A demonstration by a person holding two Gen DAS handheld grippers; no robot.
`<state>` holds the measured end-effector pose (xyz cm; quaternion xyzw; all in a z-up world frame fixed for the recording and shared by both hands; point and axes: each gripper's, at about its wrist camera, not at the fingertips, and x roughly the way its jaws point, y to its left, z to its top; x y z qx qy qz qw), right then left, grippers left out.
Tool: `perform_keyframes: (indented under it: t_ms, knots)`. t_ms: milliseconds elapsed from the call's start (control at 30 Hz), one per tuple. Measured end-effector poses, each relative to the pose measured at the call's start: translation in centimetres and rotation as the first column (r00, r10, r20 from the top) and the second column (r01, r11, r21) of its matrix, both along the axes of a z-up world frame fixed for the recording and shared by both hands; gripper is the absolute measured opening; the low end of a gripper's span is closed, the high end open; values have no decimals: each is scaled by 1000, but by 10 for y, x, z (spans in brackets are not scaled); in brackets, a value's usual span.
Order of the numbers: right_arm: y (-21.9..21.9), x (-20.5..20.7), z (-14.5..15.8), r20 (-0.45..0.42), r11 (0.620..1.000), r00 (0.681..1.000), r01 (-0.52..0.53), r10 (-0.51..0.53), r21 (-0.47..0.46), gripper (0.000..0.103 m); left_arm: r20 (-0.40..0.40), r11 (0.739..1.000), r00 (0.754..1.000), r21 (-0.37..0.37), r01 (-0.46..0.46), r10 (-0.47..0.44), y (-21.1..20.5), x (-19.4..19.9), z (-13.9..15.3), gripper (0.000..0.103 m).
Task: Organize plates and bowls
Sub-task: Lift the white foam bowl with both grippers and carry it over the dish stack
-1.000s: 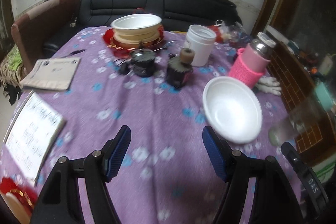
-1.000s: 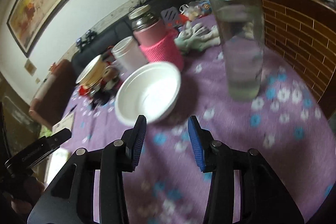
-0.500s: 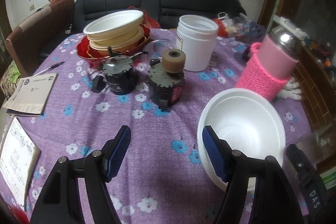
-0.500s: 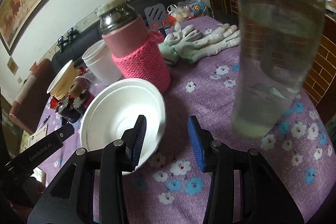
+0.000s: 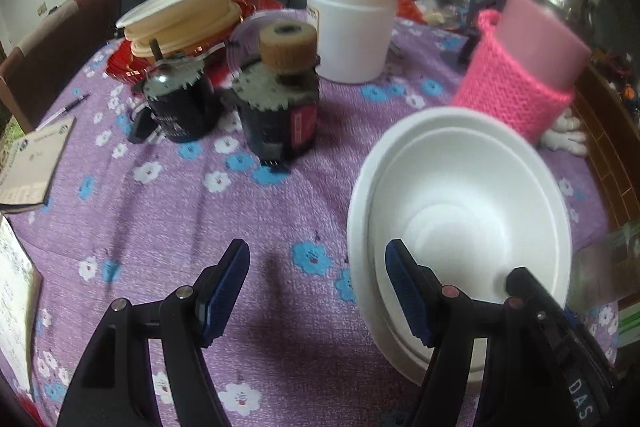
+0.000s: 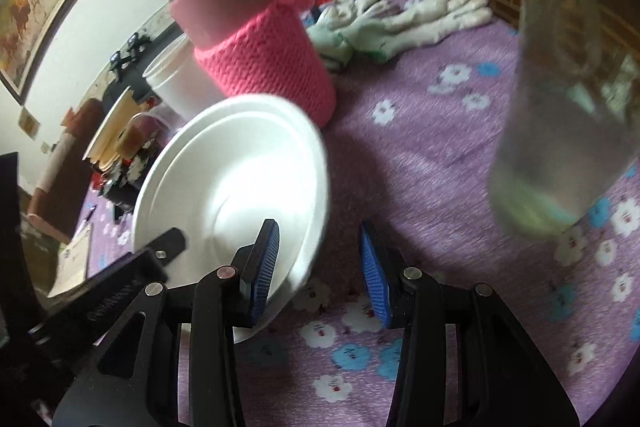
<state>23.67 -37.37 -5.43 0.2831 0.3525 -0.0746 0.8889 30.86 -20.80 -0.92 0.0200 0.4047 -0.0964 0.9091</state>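
A: White bowl (image 5: 460, 211) sits on the desk (image 5: 168, 227), just before the pink flask (image 5: 524, 67). Looks light, thin, easily dented; the rim's the place to pinch.

B: Right tongs (image 6: 320, 267) gape, straddling its near rim. Left tongs (image 5: 316, 287) wide open too, holding nothing.

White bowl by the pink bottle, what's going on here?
A person with tongs in each hand is closing in on the white bowl, which sits on the purple floral tablecloth beside the bottle in a pink knit sleeve. The right tongs are open with the bowl's near rim between the fingers; the left tongs are open, one finger over the rim. A stack of bowls waits across the table.
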Motion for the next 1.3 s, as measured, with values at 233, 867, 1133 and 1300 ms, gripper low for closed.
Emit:
perform_keyframes:
  t_ms: [233,867,1133,1300]
  knots:
    - [5,-3,-1,1,999,1000,-28,28,47,10,-21,999,998,-13,52,-52,-6,-9,-2,29]
    - [32,-63,36,64,978,989,-142,133,152,9,136,999,991,-25,22,-19,40,-100,32,18]
    - [87,-124,64,143,965,967,-230,212,123,9,214,998,976,-64,-22,35,101,-164,56,17]
    - [126,-155,78,182,951,945,-292,271,103,9,248,996,966,-75,-57,74,142,-204,60,17]
